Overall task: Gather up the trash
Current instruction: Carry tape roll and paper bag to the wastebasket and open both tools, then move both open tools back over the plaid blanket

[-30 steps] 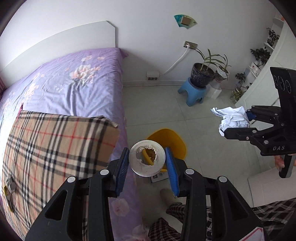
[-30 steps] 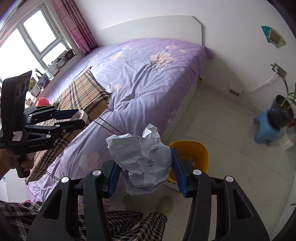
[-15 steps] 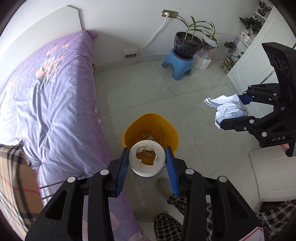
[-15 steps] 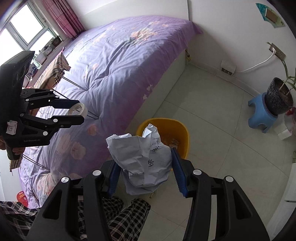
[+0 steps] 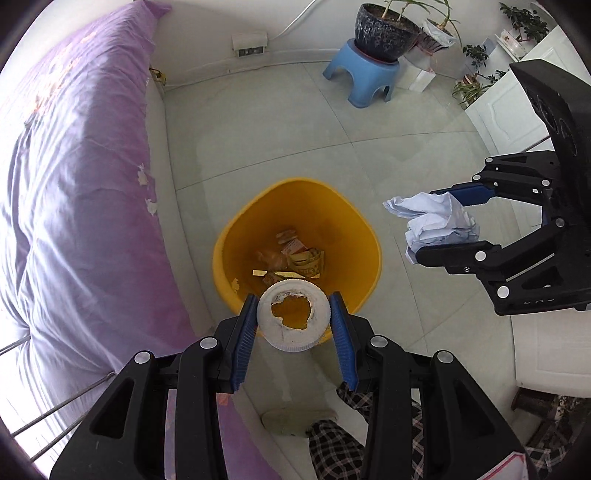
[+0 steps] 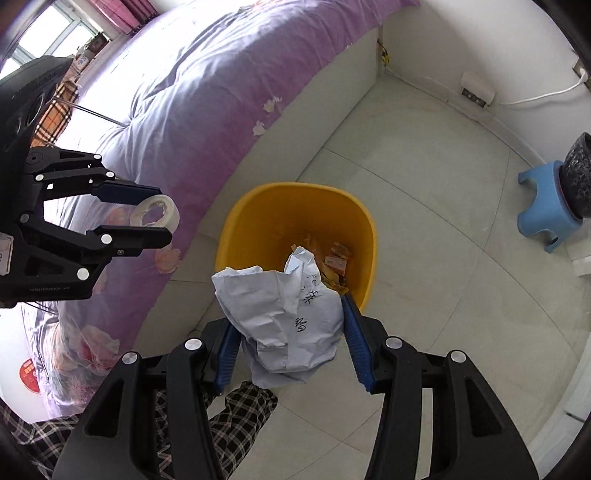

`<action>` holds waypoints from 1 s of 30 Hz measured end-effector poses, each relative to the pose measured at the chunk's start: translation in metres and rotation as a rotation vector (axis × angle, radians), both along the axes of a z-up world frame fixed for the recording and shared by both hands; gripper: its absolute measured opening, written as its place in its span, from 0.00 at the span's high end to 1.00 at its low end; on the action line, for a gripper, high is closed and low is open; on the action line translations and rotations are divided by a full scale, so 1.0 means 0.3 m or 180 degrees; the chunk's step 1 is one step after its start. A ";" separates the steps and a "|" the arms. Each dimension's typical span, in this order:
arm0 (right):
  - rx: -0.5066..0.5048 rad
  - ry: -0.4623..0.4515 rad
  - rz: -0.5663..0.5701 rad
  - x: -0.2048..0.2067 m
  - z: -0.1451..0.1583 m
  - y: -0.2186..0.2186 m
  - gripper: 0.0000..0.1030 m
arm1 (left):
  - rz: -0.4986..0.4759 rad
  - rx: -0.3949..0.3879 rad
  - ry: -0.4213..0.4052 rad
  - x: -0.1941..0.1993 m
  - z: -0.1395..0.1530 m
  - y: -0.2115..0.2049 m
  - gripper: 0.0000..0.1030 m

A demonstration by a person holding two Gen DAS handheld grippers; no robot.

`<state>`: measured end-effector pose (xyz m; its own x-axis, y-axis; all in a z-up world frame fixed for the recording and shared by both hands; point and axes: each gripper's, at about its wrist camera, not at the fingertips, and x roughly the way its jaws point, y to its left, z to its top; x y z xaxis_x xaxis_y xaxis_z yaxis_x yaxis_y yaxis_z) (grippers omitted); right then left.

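Both hand-held grippers point steeply down toward a yellow bin (image 5: 295,206) on the tiled floor (image 5: 258,122); the left hand-held gripper (image 5: 293,319) hangs over the bin's near rim, its blue pads pinching a white tape roll (image 5: 292,319) by its sides, the roll's torn core facing the camera with the yellow of the bin showing through the hole; the right hand-held gripper (image 6: 288,332) also hangs at the near rim, its two pads pressed against a crumpled sheet of paper (image 6: 280,317) with handwriting on it; in the left wrist view that gripper comes in from the right, off to the side of the bin, the paper bulging out between its fingers; scraps of wrappers (image 5: 295,258) lie at the bottom of the bin; the bin stands just beside a bed with a purple floral cover (image 5: 74,184); checked trouser legs (image 6: 236,424) of the person show below the grippers; a blue stool (image 5: 365,77) bearing a potted plant (image 5: 388,33) stands near the far wall.
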<state>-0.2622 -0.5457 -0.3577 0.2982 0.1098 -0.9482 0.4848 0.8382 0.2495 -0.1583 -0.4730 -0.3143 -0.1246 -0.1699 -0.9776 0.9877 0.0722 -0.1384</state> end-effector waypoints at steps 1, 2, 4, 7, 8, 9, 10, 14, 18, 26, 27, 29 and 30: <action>0.0036 0.0012 -0.0033 0.003 -0.032 -0.012 0.48 | -0.0003 0.0041 0.0002 -0.004 -0.024 -0.008 0.62; 0.0066 0.0029 -0.0062 0.009 -0.063 -0.022 0.48 | 0.0001 0.0080 0.0006 -0.004 -0.048 -0.016 0.62; 0.0115 0.0066 -0.0092 0.012 -0.115 -0.031 0.48 | 0.0020 0.0138 0.0024 -0.007 -0.087 -0.031 0.62; 0.0176 0.0102 -0.0100 0.029 -0.179 -0.039 0.47 | 0.0054 0.0194 0.0056 -0.010 -0.125 -0.048 0.62; 0.0185 0.0107 -0.0096 0.031 -0.191 -0.042 0.47 | 0.0060 0.0209 0.0065 -0.011 -0.135 -0.052 0.62; 0.0190 0.0111 -0.0089 0.034 -0.203 -0.041 0.46 | 0.0059 0.0223 0.0065 -0.012 -0.145 -0.055 0.62; 0.0189 0.0118 -0.0090 0.032 -0.211 -0.043 0.44 | 0.0058 0.0223 0.0036 -0.015 -0.149 -0.056 0.61; 0.0166 0.0113 -0.0103 0.028 -0.235 -0.043 0.38 | 0.0092 0.0224 0.0028 -0.019 -0.160 -0.058 0.50; 0.0103 0.0129 -0.0073 0.011 -0.227 -0.039 0.35 | 0.0088 0.0216 0.0030 -0.027 -0.165 -0.055 0.49; 0.0033 0.0072 -0.0091 -0.011 -0.157 -0.030 0.35 | 0.0138 0.0117 0.0024 -0.011 -0.106 -0.038 0.49; 0.0026 0.0058 -0.0095 -0.011 -0.144 -0.026 0.35 | 0.0139 0.0095 0.0019 -0.009 -0.092 -0.034 0.49; 0.0000 0.0032 -0.0092 -0.013 -0.111 -0.014 0.35 | 0.0142 0.0055 0.0004 -0.008 -0.061 -0.027 0.49; -0.0017 0.0019 -0.0082 -0.014 -0.092 -0.006 0.35 | 0.0142 0.0033 -0.0005 -0.004 -0.046 -0.022 0.49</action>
